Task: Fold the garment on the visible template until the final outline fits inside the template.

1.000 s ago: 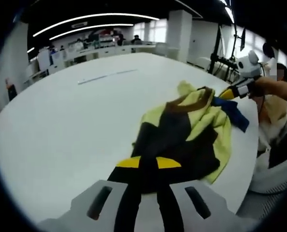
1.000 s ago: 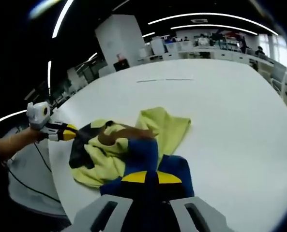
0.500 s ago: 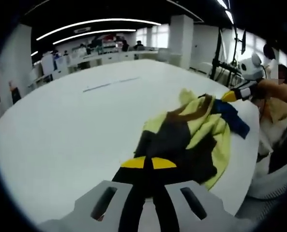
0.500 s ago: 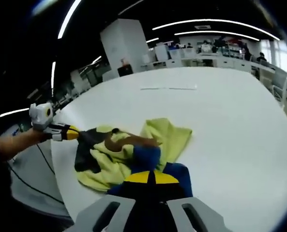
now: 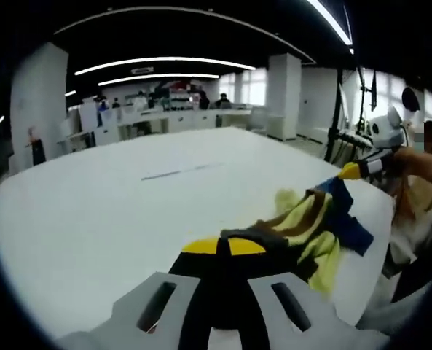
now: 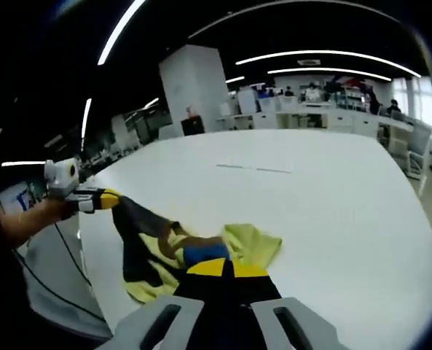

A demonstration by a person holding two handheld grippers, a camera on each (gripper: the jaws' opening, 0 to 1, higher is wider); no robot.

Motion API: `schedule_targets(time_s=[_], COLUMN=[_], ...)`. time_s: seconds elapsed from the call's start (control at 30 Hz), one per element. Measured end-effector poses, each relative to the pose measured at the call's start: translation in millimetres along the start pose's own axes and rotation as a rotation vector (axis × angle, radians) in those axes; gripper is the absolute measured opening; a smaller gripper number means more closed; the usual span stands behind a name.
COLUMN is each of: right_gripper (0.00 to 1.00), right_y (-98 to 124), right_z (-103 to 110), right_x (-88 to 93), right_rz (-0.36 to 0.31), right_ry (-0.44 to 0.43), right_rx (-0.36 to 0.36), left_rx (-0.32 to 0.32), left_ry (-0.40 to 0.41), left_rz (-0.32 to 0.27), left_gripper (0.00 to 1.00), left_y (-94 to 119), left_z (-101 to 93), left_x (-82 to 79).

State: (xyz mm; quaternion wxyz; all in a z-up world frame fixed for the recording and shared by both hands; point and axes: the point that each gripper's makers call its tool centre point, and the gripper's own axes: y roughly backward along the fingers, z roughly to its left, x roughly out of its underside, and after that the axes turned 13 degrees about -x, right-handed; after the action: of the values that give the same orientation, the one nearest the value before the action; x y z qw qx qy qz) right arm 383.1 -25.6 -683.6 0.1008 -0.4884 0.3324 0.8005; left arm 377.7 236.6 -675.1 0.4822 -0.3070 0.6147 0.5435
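Left gripper (image 5: 224, 246): jaws pinched on a dark part of the garment (image 5: 303, 226), cloth running in between the yellow tips. Compared with a second ago the garment sits lower and flatter in the left gripper view, drawn out into a band towards the other tool, where earlier it lay heaped and wide. Reads as both ends being lifted and pulled apart to open the cloth out; folding proper looks not yet begun.

Garment lies near the surface (image 5: 114, 211) edge closest to the person, its blue part close to that edge. A thin pale line (image 5: 179, 173) lies on the surface farther in, well apart from the garment; cannot tell if it belongs to the template.

Right gripper (image 6: 223, 268): jaws closed on the blue and dark cloth at their tips. In the right gripper view the garment (image 6: 245, 244) stretches from here leftward to the other gripper, which hangs out past the surface's (image 6: 332, 204) edge.

Open room: broad bare surface beyond the garment towards the far edge. Little margin on the near side; a slack hem could slide off.
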Motion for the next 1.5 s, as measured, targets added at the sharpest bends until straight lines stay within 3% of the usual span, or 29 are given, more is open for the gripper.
schedule_targets(time_s=[0.47, 0.9, 1.17, 1.23, 1.37, 1.5], right_gripper=[0.0, 0.0, 0.0, 0.0, 0.0, 0.0], right_y=[9, -3, -31, -44, -64, -84], right_z=[-8, -53, -96, -111, -133, -158], right_x=[-65.8, -127.4, -141.4, -144.6, -141.7, -136.5], right_rz=[-0.082, -0.156, -0.195, -0.215, -0.208, -0.203], right_ry=[0.093, 0.151, 0.12, 0.099, 0.068, 0.041], right_rx=[0.021, 0.129, 0.207, 0.219, 0.247, 0.28], left_rx=[-0.036, -0.095, -0.147, -0.171, -0.174, -0.191], left_ry=[0.023, 0.041, 0.052, 0.032, 0.066, 0.034], left_rz=[-0.149, -0.233, -0.224, -0.203, -0.161, -0.116], left_gripper=[0.0, 0.0, 0.0, 0.0, 0.0, 0.0], left_y=[3, -31, -73, -89, -115, -143], left_z=[8.0, 27.5, 43.4, 48.9, 55.4, 62.0], left_x=[-62.5, -106.4, -109.2, -103.5, -91.7, -75.5])
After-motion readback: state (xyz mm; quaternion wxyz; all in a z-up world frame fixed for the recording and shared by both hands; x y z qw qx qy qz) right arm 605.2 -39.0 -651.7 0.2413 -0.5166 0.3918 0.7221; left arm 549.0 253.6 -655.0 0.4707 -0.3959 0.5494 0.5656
